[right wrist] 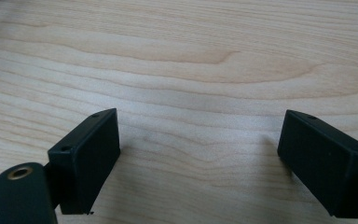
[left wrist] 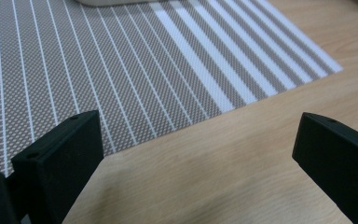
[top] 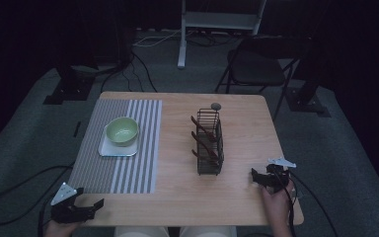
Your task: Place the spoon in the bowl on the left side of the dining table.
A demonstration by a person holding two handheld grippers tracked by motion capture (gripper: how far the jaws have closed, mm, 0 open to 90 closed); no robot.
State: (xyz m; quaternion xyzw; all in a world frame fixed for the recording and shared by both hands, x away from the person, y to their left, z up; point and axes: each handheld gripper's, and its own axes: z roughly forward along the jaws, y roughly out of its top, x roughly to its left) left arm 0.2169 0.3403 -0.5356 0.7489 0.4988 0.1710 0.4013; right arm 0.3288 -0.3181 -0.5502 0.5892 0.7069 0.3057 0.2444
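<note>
Wire rack (top: 209, 143) stands upright near the middle of the wooden worktop (top: 177, 192); taken as the landmark here. Black mesh basket form, holding three dark reddish-brown pieces slotted one behind another; what they are is too dim to tell. A small grey rounded object (top: 216, 105) lies just behind the rack, apart from it, identity unclear. Left of the rack, a grey striped placemat (top: 123, 168) carries a pale square plate (top: 109, 149), and a green bowl (top: 122, 131) sits on that plate; bowl looks empty. In the left gripper view the plate's edge is cut off at the top of the frame, with the mat's stripes running beneath it. Left gripper (top: 96, 205) rests at the worktop's near edge, well to the left of the rack and just off the mat's near corner; jaws spread wide, nothing between them, pointing toward the mat (left wrist: 121, 70). Hand behind it is mostly cut off at the bottom of the high view. Right gripper (top: 254, 177) sits to the right of the rack, near it but apart, jaws spread and empty over bare wood (right wrist: 191, 70). Right hand (top: 276, 197) grips it from behind, forearm entering from the bottom edge. A folding chair (top: 256, 64) stands on the floor beyond the rack, surroundings dark.
</note>
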